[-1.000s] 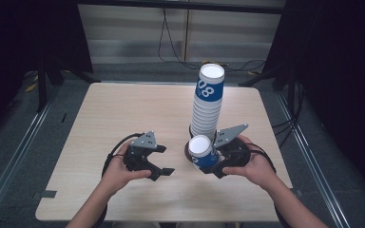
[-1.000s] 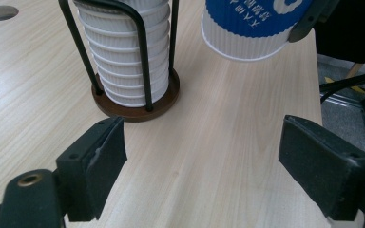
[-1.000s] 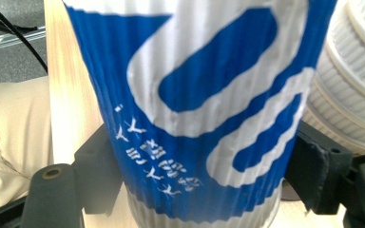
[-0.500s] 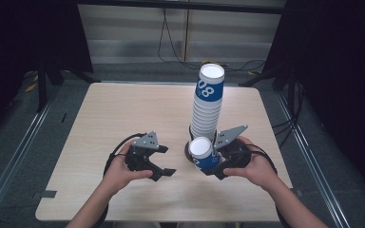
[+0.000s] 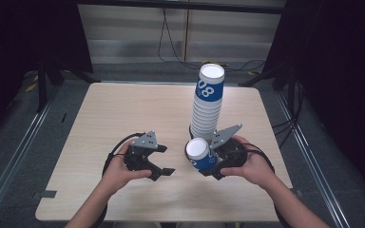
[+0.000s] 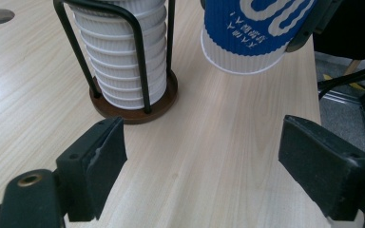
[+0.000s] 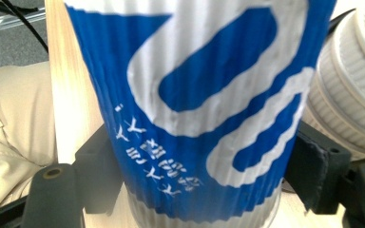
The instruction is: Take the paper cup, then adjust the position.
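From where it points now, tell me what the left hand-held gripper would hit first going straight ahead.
Probably the blue paper cup held in the right hand-held gripper. It hangs just ahead of the open left hand-held gripper, right of the cup stack in its wire holder. Depth is uncertain.

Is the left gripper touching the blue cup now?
Apart. In the left gripper view the left gripper has open jaws with bare table between them, and the blue cup sits farther off in the right gripper.
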`<control>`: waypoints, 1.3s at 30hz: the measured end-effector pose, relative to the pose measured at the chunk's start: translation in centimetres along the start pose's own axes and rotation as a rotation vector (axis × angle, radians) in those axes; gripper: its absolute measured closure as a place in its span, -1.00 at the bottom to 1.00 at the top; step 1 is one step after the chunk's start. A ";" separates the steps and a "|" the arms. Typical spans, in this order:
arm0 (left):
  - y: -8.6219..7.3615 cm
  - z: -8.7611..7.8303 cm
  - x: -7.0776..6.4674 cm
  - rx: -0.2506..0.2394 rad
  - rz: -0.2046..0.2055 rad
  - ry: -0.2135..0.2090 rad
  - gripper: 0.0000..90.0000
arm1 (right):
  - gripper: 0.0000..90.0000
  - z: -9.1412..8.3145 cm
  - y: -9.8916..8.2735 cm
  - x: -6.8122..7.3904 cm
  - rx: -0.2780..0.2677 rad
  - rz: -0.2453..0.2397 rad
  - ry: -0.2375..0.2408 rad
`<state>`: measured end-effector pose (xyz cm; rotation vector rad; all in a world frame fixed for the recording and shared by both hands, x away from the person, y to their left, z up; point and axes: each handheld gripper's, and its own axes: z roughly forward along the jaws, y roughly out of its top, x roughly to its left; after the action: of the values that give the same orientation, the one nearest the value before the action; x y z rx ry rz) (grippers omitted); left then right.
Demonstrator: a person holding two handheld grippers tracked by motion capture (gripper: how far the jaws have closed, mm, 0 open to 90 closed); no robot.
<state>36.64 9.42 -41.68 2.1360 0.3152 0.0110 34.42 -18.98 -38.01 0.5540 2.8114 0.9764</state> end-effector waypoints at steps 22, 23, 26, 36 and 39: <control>0.3 0.3 -0.4 0.027 0.014 -0.015 -0.64 | -0.48 0.1 0.6 -0.2 0.091 -0.039 0.007; 0.3 0.3 -0.3 0.027 0.015 -0.016 -0.64 | -0.48 0.2 0.6 -0.2 0.095 -0.042 0.005; 0.3 0.3 -0.3 0.029 0.022 -0.019 -0.64 | -0.48 0.2 0.8 -0.2 0.108 -0.047 0.010; 0.4 0.5 -0.5 0.049 0.037 -0.021 -0.64 | -0.48 0.5 1.2 0.0 0.153 -0.075 0.017; 0.5 0.5 -0.6 0.053 0.041 -0.026 -0.64 | -0.48 0.5 1.3 0.1 0.168 -0.077 0.015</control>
<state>36.22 8.58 -41.47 2.1928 0.2586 -0.0010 34.83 -17.71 -37.61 0.4531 2.9219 0.7384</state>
